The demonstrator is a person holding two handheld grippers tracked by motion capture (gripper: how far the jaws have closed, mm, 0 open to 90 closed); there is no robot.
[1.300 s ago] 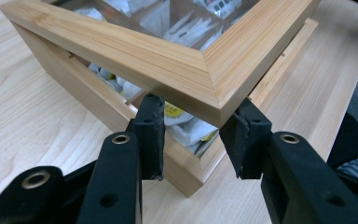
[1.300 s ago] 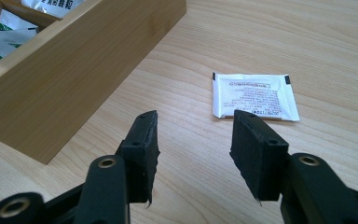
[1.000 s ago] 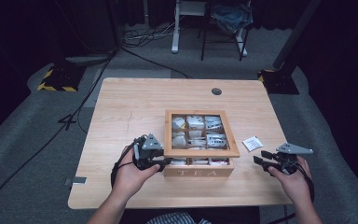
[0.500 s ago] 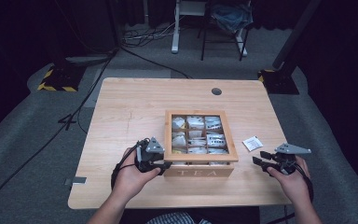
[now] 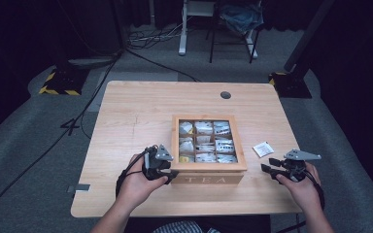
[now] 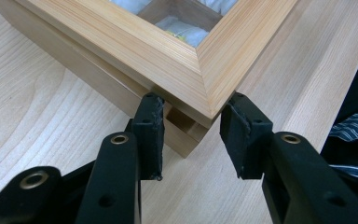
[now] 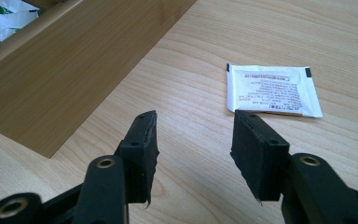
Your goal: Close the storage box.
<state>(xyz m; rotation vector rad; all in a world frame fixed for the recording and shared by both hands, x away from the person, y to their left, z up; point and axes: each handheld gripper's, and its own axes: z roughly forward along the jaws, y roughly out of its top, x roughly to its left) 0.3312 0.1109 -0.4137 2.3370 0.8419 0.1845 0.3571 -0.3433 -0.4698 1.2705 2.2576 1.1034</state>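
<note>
Meanwhile, at lower centre of the high view, the left gripper [image 5: 171,175] pinches the tea box [image 5: 209,178] lid's near corner; the right gripper [image 5: 271,170] (jaws apart, empty) faces the sachet [image 5: 262,148]. Best lift squarely, keeping the base steady.

the high view looks forward and down on the whole wooden table [image 5: 141,116] from the person's side. the left gripper view sits close on the tea box [image 6: 121,51] corner. the right gripper view looks low across the tabletop at a tea sachet [image 7: 271,89]. all share the box.
</note>
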